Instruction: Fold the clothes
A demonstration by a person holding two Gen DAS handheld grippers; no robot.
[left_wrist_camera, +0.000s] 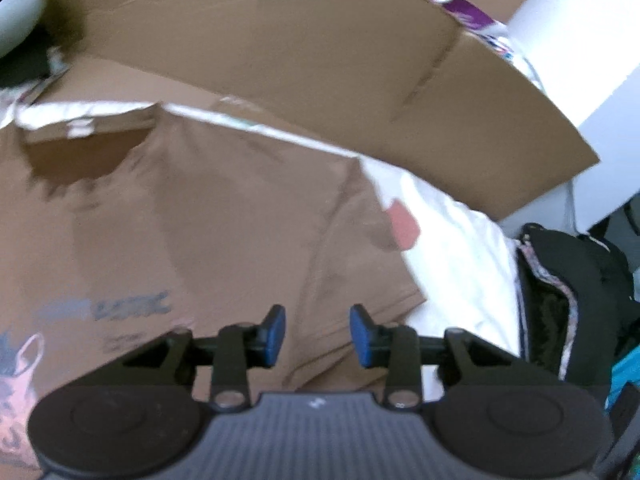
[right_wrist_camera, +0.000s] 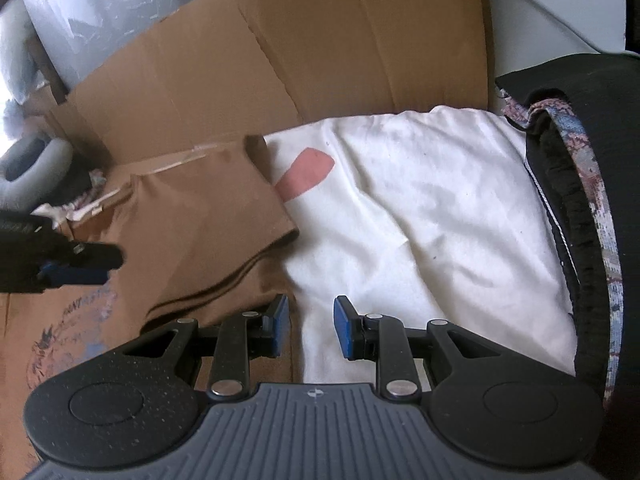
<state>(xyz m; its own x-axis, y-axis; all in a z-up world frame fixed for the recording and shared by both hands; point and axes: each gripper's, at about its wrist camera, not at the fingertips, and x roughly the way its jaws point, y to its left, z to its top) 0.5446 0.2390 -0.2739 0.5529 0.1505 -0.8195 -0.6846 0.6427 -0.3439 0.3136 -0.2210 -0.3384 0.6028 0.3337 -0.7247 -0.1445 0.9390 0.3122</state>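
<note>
Brown T-shirt (left_wrist_camera: pixel 224 216) under spread left gripper (left_wrist_camera: pixel 317 330) fingers (left_wrist_camera: pixel 276 330)

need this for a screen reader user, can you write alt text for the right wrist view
The right tool, jaws open and empty, sits over the edge where a brown t-shirt lies on a white sheet. Flattened cardboard stands behind them, a dark garment with patterned trim lies at right, and the left tool pokes in from the left edge.
</note>
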